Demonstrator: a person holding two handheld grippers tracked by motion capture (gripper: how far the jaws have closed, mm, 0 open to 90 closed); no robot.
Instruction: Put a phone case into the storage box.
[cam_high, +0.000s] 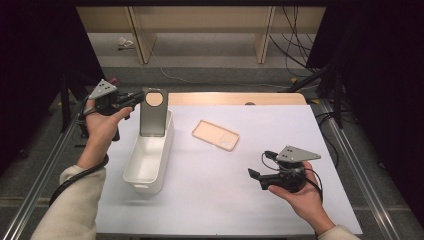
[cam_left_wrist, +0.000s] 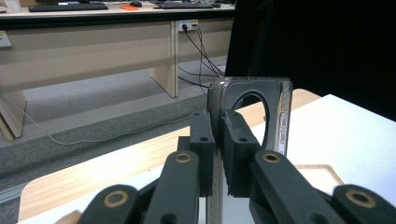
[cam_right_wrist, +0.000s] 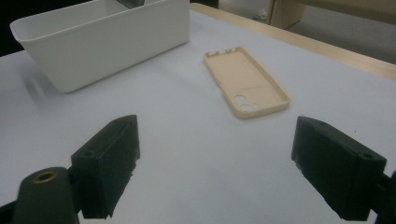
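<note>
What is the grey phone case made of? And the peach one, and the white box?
Grey phone case: probably stiff plastic, slightly glossy; its edge shines in the left gripper view while the left tool pinches it.
Peach phone case: likely soft plastic or silicone, matte, no shine.
White box: looks like smooth moulded plastic with thin walls and a rounded rim.

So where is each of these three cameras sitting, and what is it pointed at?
High view: above the person's side, looking forward and down on the table; both forearms, the left gripper and the right gripper show.
Left gripper view: rides on the left gripper, looking along jaws shut on a grey phone case.
Right gripper view: rides on the right gripper, jaws apart, facing the beige phone case and the white bin.
Shared: high and right gripper views both show bin and beige case.
</note>
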